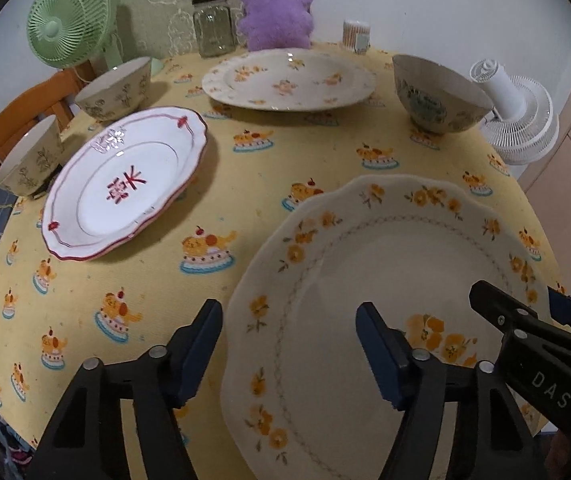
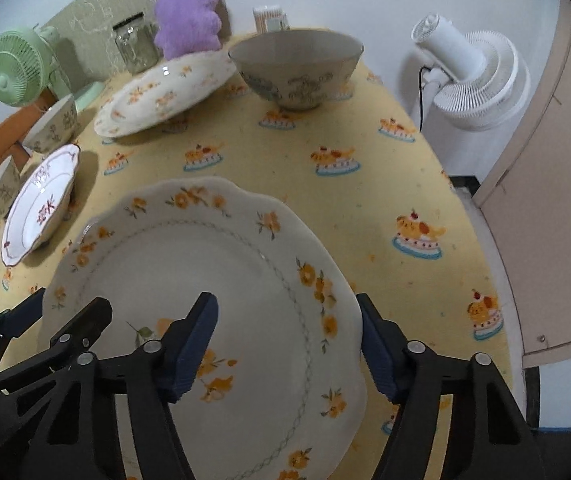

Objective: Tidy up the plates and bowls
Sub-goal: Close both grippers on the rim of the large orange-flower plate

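A large cream plate with orange flowers (image 1: 385,280) (image 2: 205,272) lies near the table's front. My left gripper (image 1: 289,344) is open, its jaws astride the plate's left rim. My right gripper (image 2: 287,344) is open, its jaws astride the plate's right rim; it also shows in the left wrist view (image 1: 525,320). A white plate with red characters (image 1: 125,180) (image 2: 41,204) lies at left. A second floral plate (image 1: 289,78) (image 2: 165,92) lies at the back. A wide bowl (image 1: 437,92) (image 2: 297,66) stands back right. Two small floral bowls (image 1: 117,88) (image 1: 29,160) stand at far left.
The table has a yellow patterned cloth (image 1: 277,160). At the back stand a green fan (image 1: 69,20), a glass jar (image 1: 213,26), a purple plush (image 1: 277,12) and a small container (image 1: 356,34). A white fan (image 2: 473,76) stands off the right edge. A wooden chair (image 1: 17,120) is at left.
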A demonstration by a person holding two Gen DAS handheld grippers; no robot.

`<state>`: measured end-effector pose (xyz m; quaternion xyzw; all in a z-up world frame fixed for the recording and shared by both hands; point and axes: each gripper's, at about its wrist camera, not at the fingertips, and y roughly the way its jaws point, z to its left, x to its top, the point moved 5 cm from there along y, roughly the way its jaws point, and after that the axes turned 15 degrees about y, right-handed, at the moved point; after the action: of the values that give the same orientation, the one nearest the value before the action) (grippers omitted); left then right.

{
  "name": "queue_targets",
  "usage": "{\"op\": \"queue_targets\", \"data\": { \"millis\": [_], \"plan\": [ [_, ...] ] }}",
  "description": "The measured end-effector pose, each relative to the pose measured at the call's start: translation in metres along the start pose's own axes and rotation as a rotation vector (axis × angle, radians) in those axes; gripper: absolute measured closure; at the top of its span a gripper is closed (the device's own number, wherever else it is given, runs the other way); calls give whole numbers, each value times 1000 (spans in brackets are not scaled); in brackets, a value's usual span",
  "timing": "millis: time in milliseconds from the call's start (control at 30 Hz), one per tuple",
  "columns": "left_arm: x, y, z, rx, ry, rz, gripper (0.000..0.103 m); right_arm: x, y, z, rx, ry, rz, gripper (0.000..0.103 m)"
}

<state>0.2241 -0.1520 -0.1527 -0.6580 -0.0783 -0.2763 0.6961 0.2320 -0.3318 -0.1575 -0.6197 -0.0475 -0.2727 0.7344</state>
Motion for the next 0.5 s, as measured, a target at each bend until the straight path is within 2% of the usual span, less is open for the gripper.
{"op": "queue_targets", "data": {
  "millis": [167, 500],
  "plan": [
    [2, 6, -2, -2, 14, 22, 43, -2, 8, -4, -19, 21, 29, 41],
    [8, 11, 2, 1, 13, 42, 43, 1, 9, 1, -69, 23, 51, 41]
  ]
}}
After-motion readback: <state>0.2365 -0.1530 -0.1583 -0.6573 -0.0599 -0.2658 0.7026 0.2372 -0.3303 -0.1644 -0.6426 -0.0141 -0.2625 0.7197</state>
